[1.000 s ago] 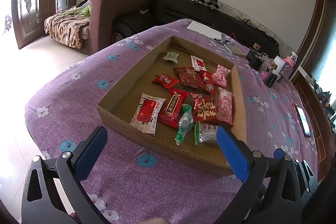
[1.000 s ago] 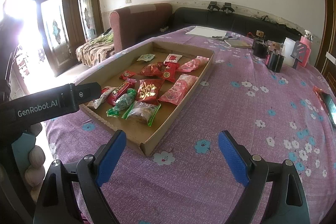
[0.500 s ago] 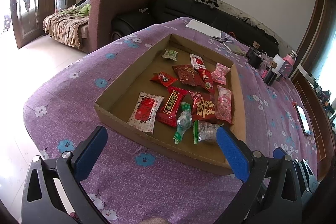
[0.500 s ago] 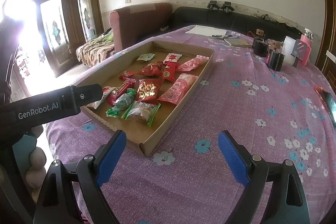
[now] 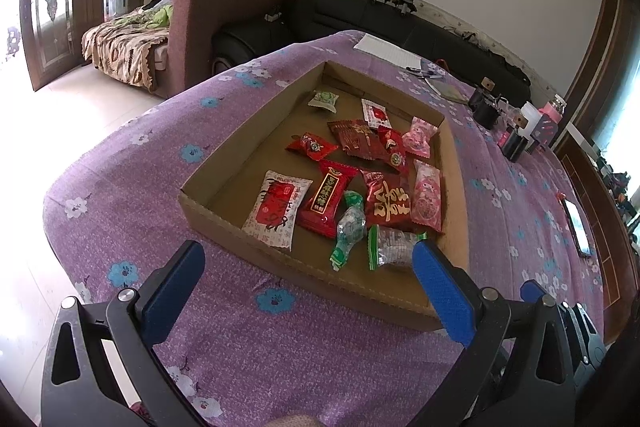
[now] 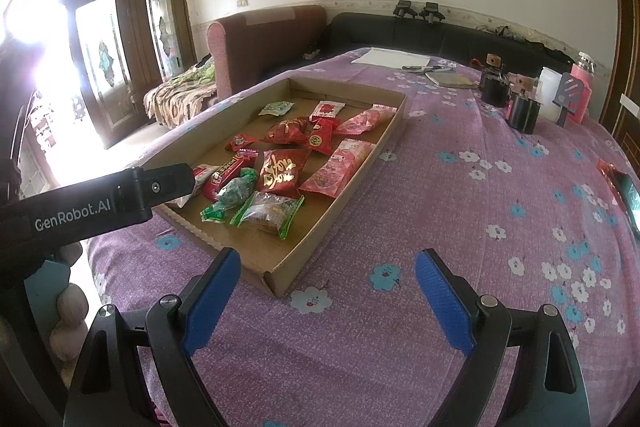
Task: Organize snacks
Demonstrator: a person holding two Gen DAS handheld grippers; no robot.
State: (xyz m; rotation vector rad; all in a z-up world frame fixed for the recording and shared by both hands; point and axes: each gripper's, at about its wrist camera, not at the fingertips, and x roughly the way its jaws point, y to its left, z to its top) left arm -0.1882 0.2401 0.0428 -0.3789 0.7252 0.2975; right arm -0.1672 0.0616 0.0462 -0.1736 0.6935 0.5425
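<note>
A shallow cardboard tray point(image 5: 224, 163) point(image 6: 344, 195) lies on a purple flowered tablecloth and holds several wrapped snacks: red packets point(image 5: 387, 202) point(image 6: 281, 171), pink packets point(image 5: 428, 197) point(image 6: 340, 167), a white-and-red packet point(image 5: 278, 207), green candies point(image 5: 350, 227) point(image 6: 234, 193) and a clear green-edged pack point(image 5: 394, 247) point(image 6: 270, 211). My left gripper point(image 5: 308, 281) is open and empty, above the cloth just short of the tray's near edge. My right gripper point(image 6: 328, 287) is open and empty, near the tray's near right corner. The left gripper's arm point(image 6: 96, 203) shows at the left of the right wrist view.
At the table's far right stand black cups point(image 6: 520, 113), a white container point(image 6: 552, 95) and a pink bottle point(image 6: 580, 91). Paper sheets point(image 6: 390, 58) and a notebook point(image 6: 452, 79) lie at the back. A phone point(image 5: 576, 227) lies at the right edge. Sofas stand behind the table.
The left wrist view has shifted slightly, with the tray a little lower and closer. Both grippers stay open and the snacks have not moved.
</note>
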